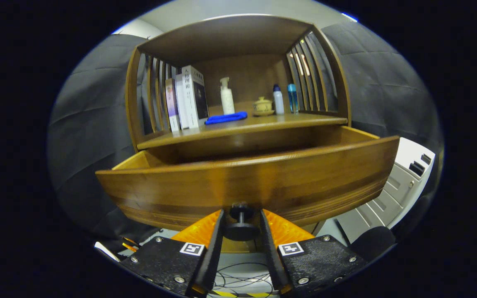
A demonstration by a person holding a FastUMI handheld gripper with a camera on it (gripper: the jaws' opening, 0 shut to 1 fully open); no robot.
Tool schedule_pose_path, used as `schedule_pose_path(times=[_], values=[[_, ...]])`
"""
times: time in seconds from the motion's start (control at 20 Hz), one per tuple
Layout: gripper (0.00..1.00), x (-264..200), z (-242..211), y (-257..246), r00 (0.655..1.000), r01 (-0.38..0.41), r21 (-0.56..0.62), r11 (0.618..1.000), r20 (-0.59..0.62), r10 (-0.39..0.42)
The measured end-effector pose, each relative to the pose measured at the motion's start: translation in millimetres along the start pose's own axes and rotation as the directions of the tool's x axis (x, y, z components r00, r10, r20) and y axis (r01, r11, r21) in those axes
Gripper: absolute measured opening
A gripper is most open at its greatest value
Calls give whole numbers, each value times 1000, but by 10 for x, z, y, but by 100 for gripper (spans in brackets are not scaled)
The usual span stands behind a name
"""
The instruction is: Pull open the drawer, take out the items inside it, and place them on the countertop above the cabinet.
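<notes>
**Gripper at the knob of the pulled-out drawer**

The gripper [241, 225] sits with its two fingers on either side of the dark round knob [241, 228] on the drawer [246, 182] front. The jaws are narrow, set close against the knob's disc on both sides; whether both actually press on it cannot be told. The knob's short stem runs from the disc to the wooden front just ahead of the fingertips.

The drawer stands pulled out from the cabinet [238, 41], its curved front panel well forward of the shelf edge. Its inside is hidden behind the front panel, so the contents cannot be seen.

Above the drawer is the countertop [263, 123], inside the open wooden frame with slatted sides. On it, from the left: upright books [186, 99], a blue cloth [226, 118] lying flat near the front edge, a white pump bottle [226, 97] behind it, a small lidded pot [263, 106], a white bottle with a blue cap [278, 100] and a clear blue bottle [292, 98] next to it.

A pale unit [400, 186] stands to the right of the drawer, and loose cables [242, 279] lie on the floor below the fingers.
</notes>
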State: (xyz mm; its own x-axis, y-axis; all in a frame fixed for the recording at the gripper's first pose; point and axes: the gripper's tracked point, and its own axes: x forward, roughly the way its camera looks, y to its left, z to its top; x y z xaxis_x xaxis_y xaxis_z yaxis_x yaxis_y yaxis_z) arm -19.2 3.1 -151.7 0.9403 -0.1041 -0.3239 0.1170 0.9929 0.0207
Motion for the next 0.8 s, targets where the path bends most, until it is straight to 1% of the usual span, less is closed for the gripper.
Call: schedule_pose_path(times=[0.1,0.15,0.2,0.25,0.3,0.4,0.45,0.6,0.7,0.8], values=[[68,-64,284,-48,999,-14,18,1000,43,13],[77,-76,424,-91,998,-5,24,1000,56,4],[85,-84,475,-144,999,7,31,999,47,-8],[94,-96,514,-130,999,-3,40,999,35,1],[93,-120,606,-121,999,-7,40,999,40,5],[94,-191,785,-263,996,57,29,998,62,-59],[95,-228,897,-289,994,67,21,998,81,-68],[96,-282,1240,-164,991,40,-11,999,131,-38],[96,-194,1473,-82,990,37,-55,998,138,-29],[96,-50,1685,83,991,18,-56,998,135,-10]])
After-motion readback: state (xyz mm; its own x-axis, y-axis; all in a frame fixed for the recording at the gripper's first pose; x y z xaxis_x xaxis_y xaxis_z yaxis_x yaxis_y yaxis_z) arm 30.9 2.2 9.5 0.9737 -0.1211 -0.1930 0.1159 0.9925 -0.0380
